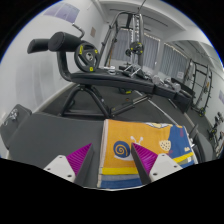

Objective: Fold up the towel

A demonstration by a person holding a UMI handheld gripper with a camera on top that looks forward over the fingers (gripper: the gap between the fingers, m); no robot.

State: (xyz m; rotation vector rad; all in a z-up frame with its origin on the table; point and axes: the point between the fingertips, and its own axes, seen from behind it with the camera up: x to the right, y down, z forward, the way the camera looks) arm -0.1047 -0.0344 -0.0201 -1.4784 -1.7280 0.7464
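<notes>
An orange towel with a blue snail picture, a yellow stripe and a blue border lies on a grey surface. It runs between and beyond my two fingers. My gripper is open, with the magenta pads standing apart either side of the towel's near part. The fingers are above or at the towel's near edge; I cannot tell whether they touch it.
Behind the grey surface stands black gym equipment: a padded bench arm with a yellow-ringed disc and a metal rack. A white wall and a railing are at the back right.
</notes>
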